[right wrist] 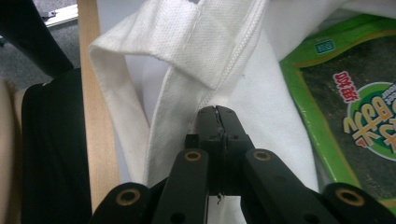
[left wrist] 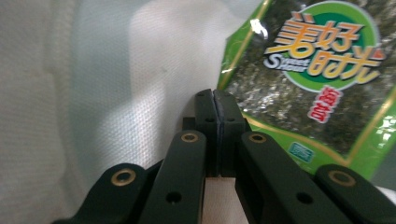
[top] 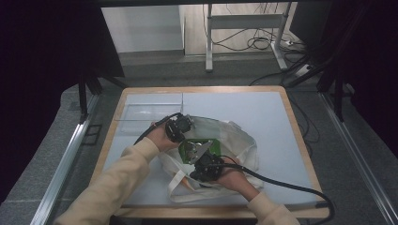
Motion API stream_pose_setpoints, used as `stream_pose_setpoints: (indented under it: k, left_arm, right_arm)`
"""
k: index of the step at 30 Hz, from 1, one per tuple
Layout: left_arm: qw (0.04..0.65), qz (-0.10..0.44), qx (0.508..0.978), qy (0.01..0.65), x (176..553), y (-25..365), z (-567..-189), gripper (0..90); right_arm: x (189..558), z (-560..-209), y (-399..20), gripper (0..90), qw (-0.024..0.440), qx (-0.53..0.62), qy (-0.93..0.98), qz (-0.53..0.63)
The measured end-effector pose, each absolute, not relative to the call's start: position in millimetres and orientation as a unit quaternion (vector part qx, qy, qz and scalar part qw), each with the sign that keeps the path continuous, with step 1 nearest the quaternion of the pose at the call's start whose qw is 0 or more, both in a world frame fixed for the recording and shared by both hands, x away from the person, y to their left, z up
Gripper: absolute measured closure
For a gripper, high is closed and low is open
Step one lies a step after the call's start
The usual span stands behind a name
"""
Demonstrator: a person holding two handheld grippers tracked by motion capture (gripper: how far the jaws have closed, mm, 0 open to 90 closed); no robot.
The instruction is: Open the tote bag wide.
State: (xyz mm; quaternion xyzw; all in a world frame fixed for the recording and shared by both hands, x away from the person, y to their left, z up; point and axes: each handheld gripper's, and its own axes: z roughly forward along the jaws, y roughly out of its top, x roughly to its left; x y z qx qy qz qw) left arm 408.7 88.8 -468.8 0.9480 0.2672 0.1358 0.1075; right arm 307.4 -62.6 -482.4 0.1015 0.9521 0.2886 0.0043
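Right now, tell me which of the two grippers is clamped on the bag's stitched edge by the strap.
The right gripper: its jaws pinch the white tote bag at the seam. The left gripper is shut on the bag's cloth beside the green seaweed packet.

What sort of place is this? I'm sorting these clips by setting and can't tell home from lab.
Most likely a lab or recording workspace, not a home: a wood-edged table stands between metal rails, loose cables run across the bare floor behind, and dark curtains flank it.

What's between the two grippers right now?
In the high view, the green seaweed packet lies in the mouth of the white tote bag, between the left gripper and the right gripper.
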Motion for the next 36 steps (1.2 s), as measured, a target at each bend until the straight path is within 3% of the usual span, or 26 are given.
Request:
stream_pose_setpoints:
  k: [26, 31, 36]
  left_arm:
    - [0.107, 0.164, 0.929, 0.315, 422, 91, -473, 90.0]
    - [0.12, 0.152, 0.929, 0.316, 421, 93, -471, 90.0]
    - [0.157, 0.143, 0.93, 0.301, 408, 98, -455, 90.0]
  right_arm:
    - [300, -491, -70, 89.4, -0.037, 0.074, 0.951, 0.297]
    - [301, -491, -70, 89.3, -0.034, 0.078, 0.952, 0.295]
    - [302, -481, -75, 89.3, -0.004, 0.093, 0.947, 0.306]
